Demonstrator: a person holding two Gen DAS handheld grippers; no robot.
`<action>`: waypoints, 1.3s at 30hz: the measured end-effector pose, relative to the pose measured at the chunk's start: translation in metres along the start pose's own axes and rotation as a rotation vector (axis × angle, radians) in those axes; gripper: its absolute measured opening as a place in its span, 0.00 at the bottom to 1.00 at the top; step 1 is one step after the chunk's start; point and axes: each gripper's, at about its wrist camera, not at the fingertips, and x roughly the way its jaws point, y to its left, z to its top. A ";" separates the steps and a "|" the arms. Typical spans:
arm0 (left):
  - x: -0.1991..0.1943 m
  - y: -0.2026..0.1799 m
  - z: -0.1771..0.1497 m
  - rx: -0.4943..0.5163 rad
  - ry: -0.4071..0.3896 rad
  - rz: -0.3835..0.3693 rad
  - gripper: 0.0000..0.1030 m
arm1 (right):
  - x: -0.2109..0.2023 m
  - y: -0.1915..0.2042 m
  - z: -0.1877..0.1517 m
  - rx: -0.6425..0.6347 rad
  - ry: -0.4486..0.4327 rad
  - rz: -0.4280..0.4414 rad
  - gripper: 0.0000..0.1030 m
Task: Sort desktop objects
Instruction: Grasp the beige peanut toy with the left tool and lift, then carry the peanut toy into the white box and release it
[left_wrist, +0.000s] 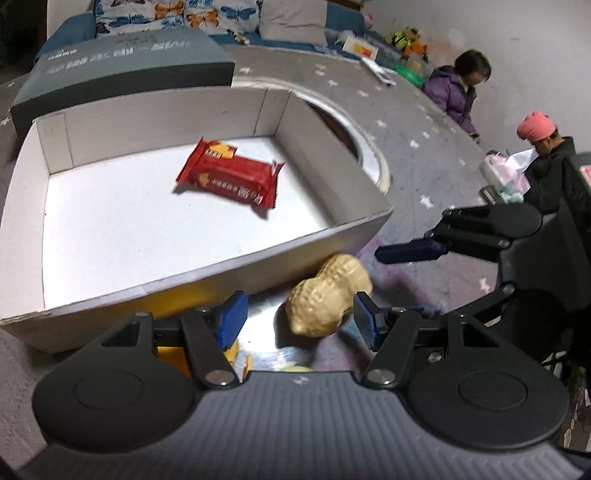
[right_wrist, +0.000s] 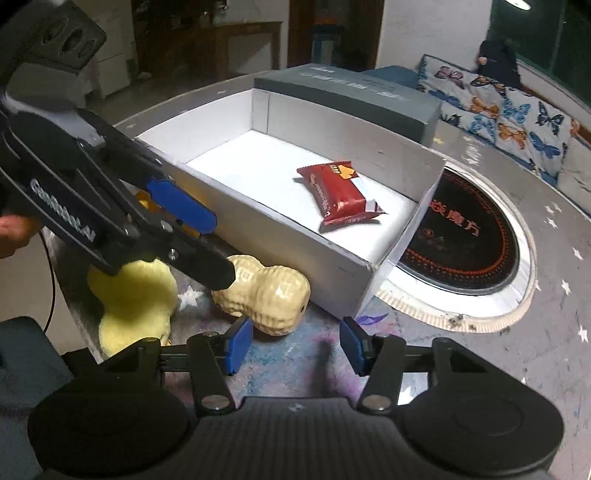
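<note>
Left gripper (left_wrist: 299, 317): jaws apart, pads either side of the peanut toy (left_wrist: 327, 295) w/ a gap each side; nothing clamped. Looks lined up to close on it, my guess.
Right gripper (right_wrist: 293, 345): jaws apart, bare tabletop btwn them, nothing gripped. Peanut toy (right_wrist: 264, 293) sits just ahead of the left-hand pad, not btwn the pads.
Peanut toy: lying on its side on the table, right against the near outer wall of the white box (left_wrist: 207, 273). Still outside box, so not yet sorted.
White box: open-topped, ahead of both sets of jaws; prob the drop-off spot, since one item already lies inside.
Red snack pack (left_wrist: 229, 173): flat on the box floor, well beyond the jaws, apart from the walls. Reads as already sorted.
Yellow toy (right_wrist: 136, 299): on the table left of the right jaws, under the left gripper's body; waiting, untouched.
Grey lid/box (left_wrist: 122, 70): behind the white box, out of the way.
Risk: both grippers crowd one toy; pads could bump each other or shove it along the wall.
People: two in the background across the table, not involved.
</note>
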 end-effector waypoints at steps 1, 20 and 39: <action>0.003 0.001 -0.001 -0.011 0.010 -0.013 0.61 | 0.002 -0.001 0.000 0.007 0.002 0.011 0.52; 0.008 -0.007 -0.003 -0.036 0.013 -0.058 0.49 | 0.009 0.012 0.000 0.034 -0.014 0.051 0.42; -0.056 -0.009 0.038 0.016 -0.220 0.048 0.49 | -0.031 0.023 0.064 -0.068 -0.181 -0.053 0.42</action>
